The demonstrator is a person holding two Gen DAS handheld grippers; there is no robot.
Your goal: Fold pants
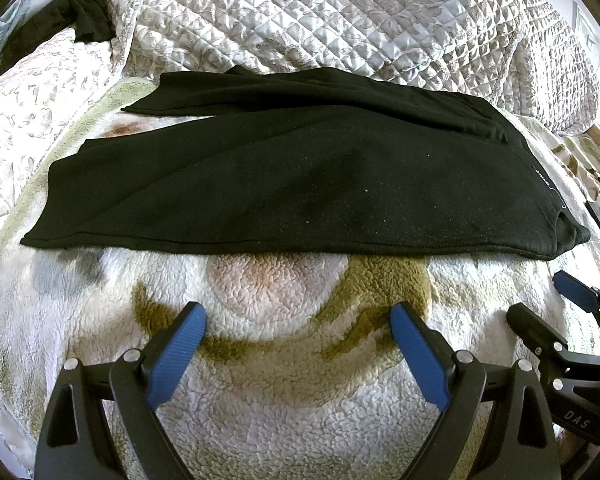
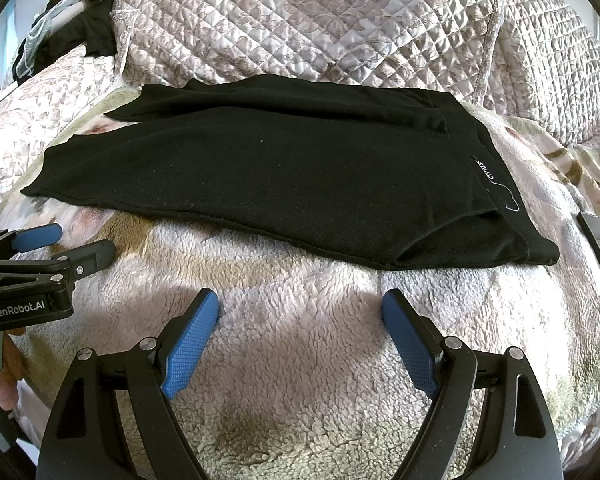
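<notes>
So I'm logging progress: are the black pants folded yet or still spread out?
Folded once lengthwise: the black pants lie flat on the fleece blanket, one leg stacked on the other, still full length.

The small white lettering on the pants [image 2: 284,176] label [image 2: 493,173] is too small to read. The pants cover the middle of the fleece blanket [image 1: 284,380], so its pattern there is hidden. A dark garment [image 1: 86,16] in the far corner is cut off by the picture's edge.
</notes>
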